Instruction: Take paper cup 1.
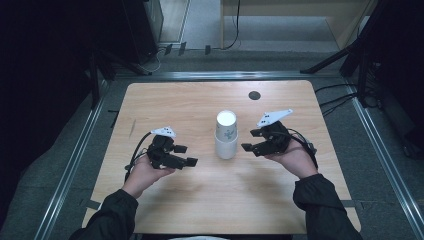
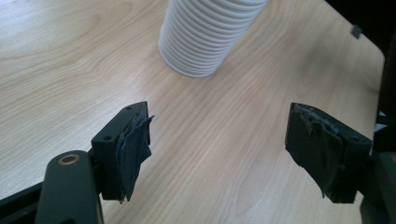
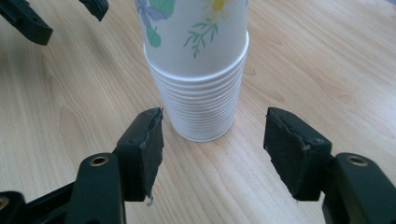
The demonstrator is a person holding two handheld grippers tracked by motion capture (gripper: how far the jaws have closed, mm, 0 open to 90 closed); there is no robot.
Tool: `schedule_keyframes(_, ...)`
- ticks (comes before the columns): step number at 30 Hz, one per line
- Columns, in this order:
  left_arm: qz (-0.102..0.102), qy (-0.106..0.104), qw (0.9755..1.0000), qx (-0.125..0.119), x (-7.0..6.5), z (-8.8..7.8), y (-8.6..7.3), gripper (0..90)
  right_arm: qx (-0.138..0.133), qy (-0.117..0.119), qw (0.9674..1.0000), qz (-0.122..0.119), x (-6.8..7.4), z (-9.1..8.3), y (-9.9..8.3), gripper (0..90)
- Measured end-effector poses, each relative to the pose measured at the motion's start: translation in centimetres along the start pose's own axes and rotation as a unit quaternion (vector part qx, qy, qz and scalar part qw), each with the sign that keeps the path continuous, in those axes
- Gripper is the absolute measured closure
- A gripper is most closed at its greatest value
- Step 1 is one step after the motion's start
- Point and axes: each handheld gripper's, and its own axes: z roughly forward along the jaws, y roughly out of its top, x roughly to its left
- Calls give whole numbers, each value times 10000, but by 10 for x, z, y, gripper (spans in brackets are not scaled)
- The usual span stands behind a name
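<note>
A pale wooden surface with rounded corners sits on a grey floor in a dim room, with dark stands at both sides and one small dark round spot near its far edge. At its middle stands one stack of nested white paper cups, ribbed rims below and a leaf-and-flower print on the top cup. Two claws flank it, apart from it: the left claw and right claw, both spread wide and holding nothing.
</note>
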Motion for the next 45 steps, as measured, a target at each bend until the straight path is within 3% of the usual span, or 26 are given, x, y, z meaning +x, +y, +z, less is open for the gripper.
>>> schedule_keyframes(2,126,-91,9999,-61,-3,-2,-2,222,21,36,10000,-2,-1,0,1,365)
schedule_keyframes(5,285,59,9996,23,-9,-2,-5,222,23,70,10000,-29,-4,0,8,352)
schedule_keyframes(9,340,180,9992,102,-11,-3,-8,222,-10,123,9999,26,-6,0,13,346)
schedule_keyframes(18,330,232,9992,73,-13,-9,-11,222,175,148,9997,127,-10,1,30,343)
schedule_keyframes(32,403,233,9989,88,-15,-11,-11,222,254,231,9992,-180,-15,-1,65,335)
schedule_keyframes(34,409,230,9989,89,-14,-11,-11,222,307,282,9989,-210,-13,0,69,331)
schedule_keyframes(38,432,240,9987,99,-15,-11,-11,222,408,335,9973,-515,-8,-2,74,316)
schedule_keyframes(45,485,237,9985,127,-17,-9,-11,221,315,465,9968,-566,-3,0,80,310)
